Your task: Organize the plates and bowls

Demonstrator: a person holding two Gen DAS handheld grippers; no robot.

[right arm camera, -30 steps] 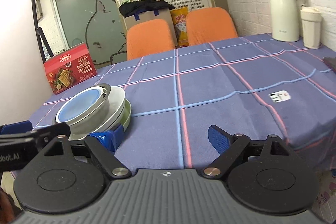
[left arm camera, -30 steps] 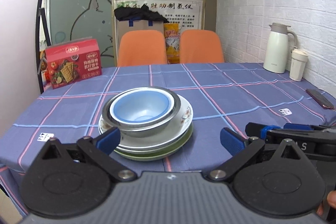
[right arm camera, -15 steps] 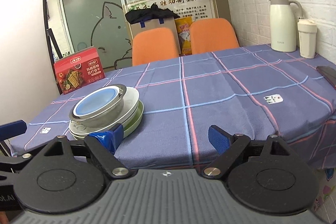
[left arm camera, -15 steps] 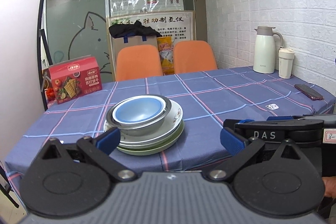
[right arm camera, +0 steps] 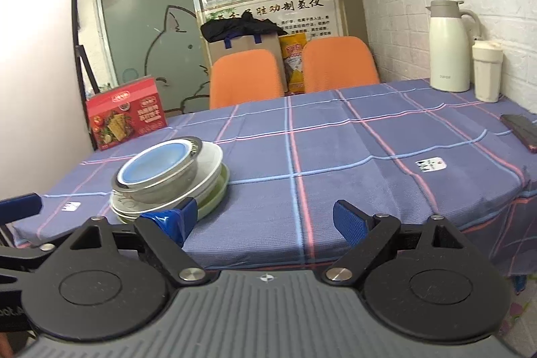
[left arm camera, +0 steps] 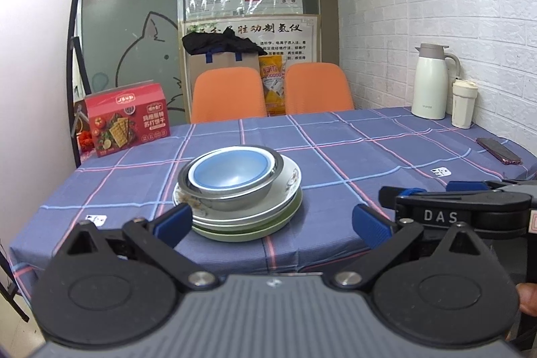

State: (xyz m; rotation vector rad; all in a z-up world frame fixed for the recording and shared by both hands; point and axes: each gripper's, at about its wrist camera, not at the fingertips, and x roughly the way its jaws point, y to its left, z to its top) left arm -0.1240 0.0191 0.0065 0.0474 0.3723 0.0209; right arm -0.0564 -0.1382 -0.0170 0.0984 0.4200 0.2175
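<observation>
One stack of dishes stands near the table's front edge. A blue bowl [left arm camera: 231,171] nests in a steel bowl [left arm camera: 235,198], which rests on white plates [left arm camera: 285,187] over a green plate [left arm camera: 241,234]. The same stack appears in the right wrist view, with the blue bowl [right arm camera: 156,165] on top. My left gripper [left arm camera: 272,220] is open, short of the table and facing the stack, nothing between its blue pads. My right gripper [right arm camera: 265,218] is open and empty too, to the right of the stack and off the table edge. Its body [left arm camera: 459,213] shows in the left wrist view.
The plaid tablecloth [left arm camera: 369,150] covers the table. A red cracker box [left arm camera: 126,119] stands at the back left. A white thermos [left arm camera: 431,83] and a cup [left arm camera: 463,103] stand at the back right by the brick wall. A phone [left arm camera: 498,150] lies at the right edge. Two orange chairs [left arm camera: 228,96] are behind.
Both grippers have drawn back from the stack toward the table's near edge, so the dishes look smaller and farther. The stack itself has not moved.
</observation>
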